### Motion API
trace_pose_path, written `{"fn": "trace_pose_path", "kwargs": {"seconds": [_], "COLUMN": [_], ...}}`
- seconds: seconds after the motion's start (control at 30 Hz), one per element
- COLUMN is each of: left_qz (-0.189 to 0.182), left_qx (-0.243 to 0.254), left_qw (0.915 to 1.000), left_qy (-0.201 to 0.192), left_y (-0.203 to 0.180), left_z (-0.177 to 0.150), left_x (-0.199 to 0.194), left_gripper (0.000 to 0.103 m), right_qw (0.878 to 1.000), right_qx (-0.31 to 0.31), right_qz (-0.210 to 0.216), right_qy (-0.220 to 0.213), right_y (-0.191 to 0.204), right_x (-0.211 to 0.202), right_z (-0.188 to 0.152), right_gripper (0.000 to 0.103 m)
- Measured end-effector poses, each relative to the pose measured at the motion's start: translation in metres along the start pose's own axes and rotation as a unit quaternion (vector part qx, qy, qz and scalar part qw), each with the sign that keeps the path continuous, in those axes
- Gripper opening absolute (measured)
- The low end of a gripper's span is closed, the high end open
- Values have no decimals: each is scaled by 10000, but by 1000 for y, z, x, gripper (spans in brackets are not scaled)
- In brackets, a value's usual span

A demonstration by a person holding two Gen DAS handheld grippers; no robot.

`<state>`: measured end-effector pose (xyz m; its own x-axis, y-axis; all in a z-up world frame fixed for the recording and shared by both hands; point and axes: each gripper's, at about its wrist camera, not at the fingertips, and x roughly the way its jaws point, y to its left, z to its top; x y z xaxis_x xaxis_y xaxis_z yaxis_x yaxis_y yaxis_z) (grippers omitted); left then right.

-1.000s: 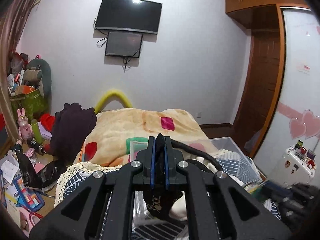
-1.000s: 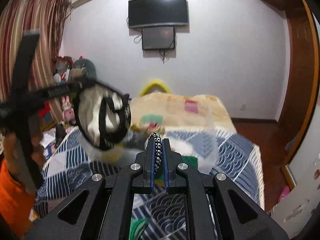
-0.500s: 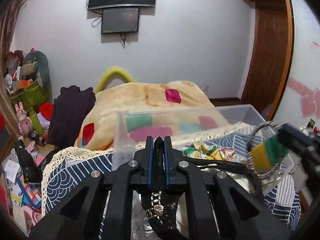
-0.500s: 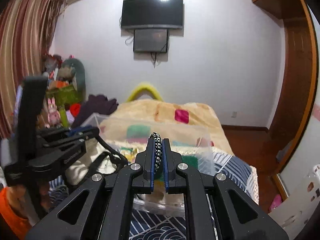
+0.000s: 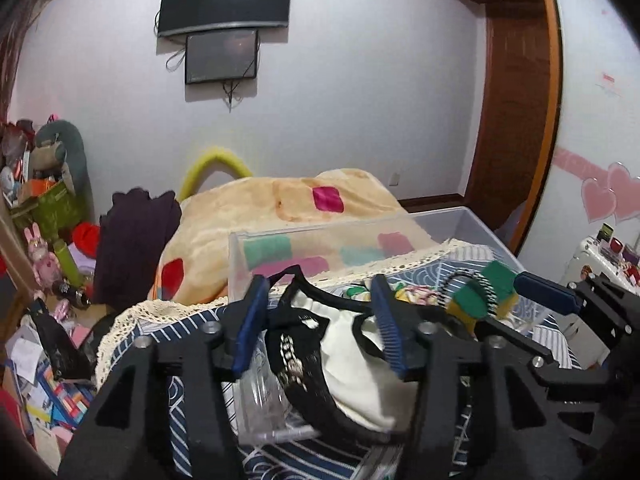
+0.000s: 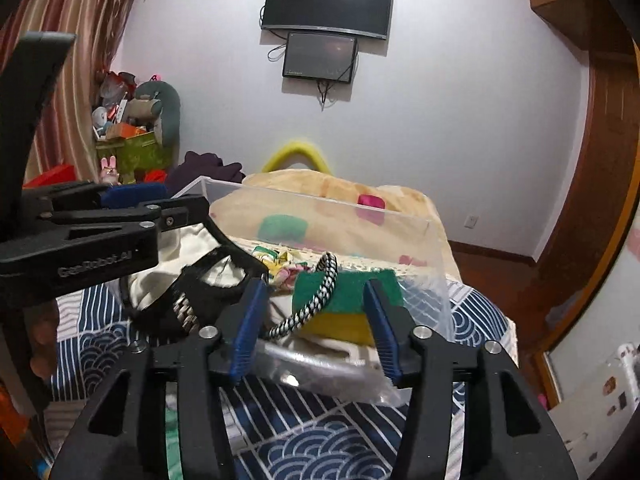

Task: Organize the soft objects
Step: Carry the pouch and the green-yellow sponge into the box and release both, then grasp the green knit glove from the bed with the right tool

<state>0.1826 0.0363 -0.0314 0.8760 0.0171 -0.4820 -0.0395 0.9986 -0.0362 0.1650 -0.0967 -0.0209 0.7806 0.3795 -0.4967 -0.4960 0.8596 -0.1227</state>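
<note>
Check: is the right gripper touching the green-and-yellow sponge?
Cannot tell. In the right wrist view the right gripper has open jaws either side of the sponge; no gap or contact shows plainly.

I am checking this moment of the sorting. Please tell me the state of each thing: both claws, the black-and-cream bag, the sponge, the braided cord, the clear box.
Left claw: open, holding nothing.
Right claw: open, holding nothing.
Black-and-cream bag: slumped over the box's near corner, ungripped.
Sponge: green side up, in the box.
Braided cord: draped across the sponge, loose.
Clear box: open-topped, on the bed.
</note>
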Motion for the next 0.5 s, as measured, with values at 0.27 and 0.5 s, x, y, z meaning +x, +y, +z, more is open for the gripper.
{"fn": "trace_pose_path", "kwargs": {"seconds": [0.27,0.5], "left_qz": [-68,-175], "left_qx": [204,331], "left_qw": [9997,9993], "left_qy": [-133,11], "left_y": [-7,-14], "left_z": [-18,-54], "left_x": [-38,-62], "left_gripper": [87,97], "right_qw": [9999,9984], "right_qx": [-27,-88], "right_qz": [106,414], "right_qy": [-34,371], "right_y": [-5,8], "right_x": [-30,-36], "right_z": [-14,-47], "right_gripper": [74,75]}}
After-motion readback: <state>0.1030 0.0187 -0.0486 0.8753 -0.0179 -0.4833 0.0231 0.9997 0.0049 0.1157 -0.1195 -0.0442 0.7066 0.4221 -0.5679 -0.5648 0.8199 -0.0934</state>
